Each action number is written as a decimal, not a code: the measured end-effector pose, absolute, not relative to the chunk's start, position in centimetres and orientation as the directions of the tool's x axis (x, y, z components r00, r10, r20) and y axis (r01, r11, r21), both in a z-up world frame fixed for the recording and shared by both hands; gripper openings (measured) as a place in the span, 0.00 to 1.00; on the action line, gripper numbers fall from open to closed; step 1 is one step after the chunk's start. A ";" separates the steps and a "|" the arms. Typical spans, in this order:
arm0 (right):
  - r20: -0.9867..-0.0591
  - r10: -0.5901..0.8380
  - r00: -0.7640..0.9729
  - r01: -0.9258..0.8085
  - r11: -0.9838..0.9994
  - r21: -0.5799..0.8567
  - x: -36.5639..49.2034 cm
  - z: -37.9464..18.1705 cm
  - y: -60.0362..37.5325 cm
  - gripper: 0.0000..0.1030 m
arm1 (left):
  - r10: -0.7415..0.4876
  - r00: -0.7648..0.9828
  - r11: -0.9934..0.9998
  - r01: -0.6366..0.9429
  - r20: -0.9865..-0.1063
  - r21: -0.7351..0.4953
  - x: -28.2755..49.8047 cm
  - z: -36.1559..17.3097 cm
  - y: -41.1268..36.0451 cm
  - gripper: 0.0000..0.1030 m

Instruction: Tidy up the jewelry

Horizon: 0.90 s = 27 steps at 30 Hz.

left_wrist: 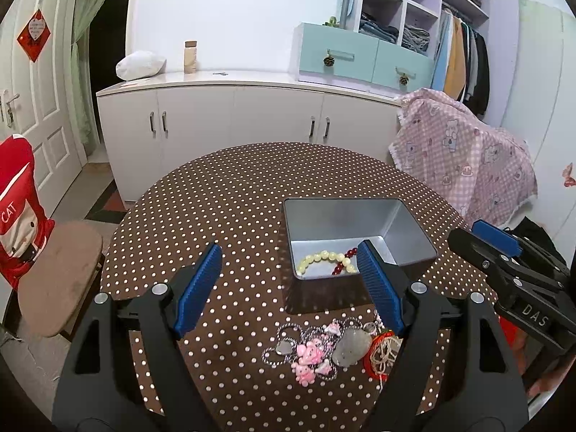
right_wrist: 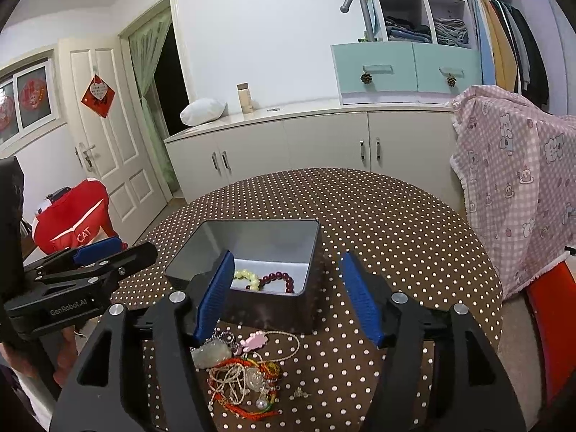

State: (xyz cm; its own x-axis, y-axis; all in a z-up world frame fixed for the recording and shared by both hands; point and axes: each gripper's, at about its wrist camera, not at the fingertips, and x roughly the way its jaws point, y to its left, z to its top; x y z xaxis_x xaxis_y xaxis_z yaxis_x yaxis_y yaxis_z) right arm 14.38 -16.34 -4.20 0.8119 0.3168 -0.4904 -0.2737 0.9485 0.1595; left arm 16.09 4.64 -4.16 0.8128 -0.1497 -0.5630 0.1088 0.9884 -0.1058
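Note:
An open silver tin box (left_wrist: pixel 410 234) (right_wrist: pixel 280 234) stands on the polka-dot table. Inside lie a pale yellow bead bracelet (left_wrist: pixel 320 257) (right_wrist: pixel 248 277) and a dark red bead bracelet (left_wrist: pixel 340 266) (right_wrist: pixel 280 279). A loose pile of jewelry lies on the table in front of the box: pink charm chain (left_wrist: pixel 309 356) (right_wrist: pixel 253 340), grey stone pendant (left_wrist: pixel 351 347) (right_wrist: pixel 212 354), red and cream cords (left_wrist: pixel 381 354) (right_wrist: pixel 244 385). My left gripper (left_wrist: pixel 289 288) is open and empty above the pile. My right gripper (right_wrist: pixel 286 297) is open and empty, above the box's near edge.
The round table (left_wrist: pixel 234 194) has a brown dotted cloth. A small silver ring (right_wrist: pixel 300 392) lies beside the cords. A chair with a brown cushion (left_wrist: pixel 57 280) stands left, a pink blanket-covered chair (left_wrist: pixel 464 158) right, white cabinets (left_wrist: pixel 234 126) behind.

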 end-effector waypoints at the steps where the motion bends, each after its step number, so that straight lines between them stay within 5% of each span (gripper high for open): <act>1: -0.492 0.317 0.811 -0.274 0.948 0.160 14.3 -4.3 -16.3 0.59 | -0.149 0.813 0.989 0.109 -0.563 -0.104 15.9 -4.2 4.7 0.74; 15: -0.547 0.312 0.777 -0.258 0.950 0.175 12.9 -6.6 -16.5 0.65 | -0.186 0.815 0.971 0.239 -0.548 0.025 11.9 -6.4 3.7 0.74; 24: -0.583 0.308 0.752 -0.239 0.951 0.194 12.8 -8.2 -16.7 0.65 | -0.220 0.765 0.950 0.309 -0.606 0.044 12.0 -9.7 3.1 0.35; 27: -0.592 0.312 0.743 -0.244 0.950 0.195 12.8 -8.7 -16.5 0.65 | -0.236 0.752 0.945 0.326 -0.616 0.037 12.3 -10.5 3.1 0.34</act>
State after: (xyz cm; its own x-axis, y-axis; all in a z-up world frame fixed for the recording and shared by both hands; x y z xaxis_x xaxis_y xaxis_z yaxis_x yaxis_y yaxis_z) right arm 12.78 -16.46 -8.65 0.7427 0.3123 -0.5924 -0.2441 0.9500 0.1948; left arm 12.28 3.07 -10.48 0.7519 -0.2359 -0.6156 0.3263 0.9445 0.0366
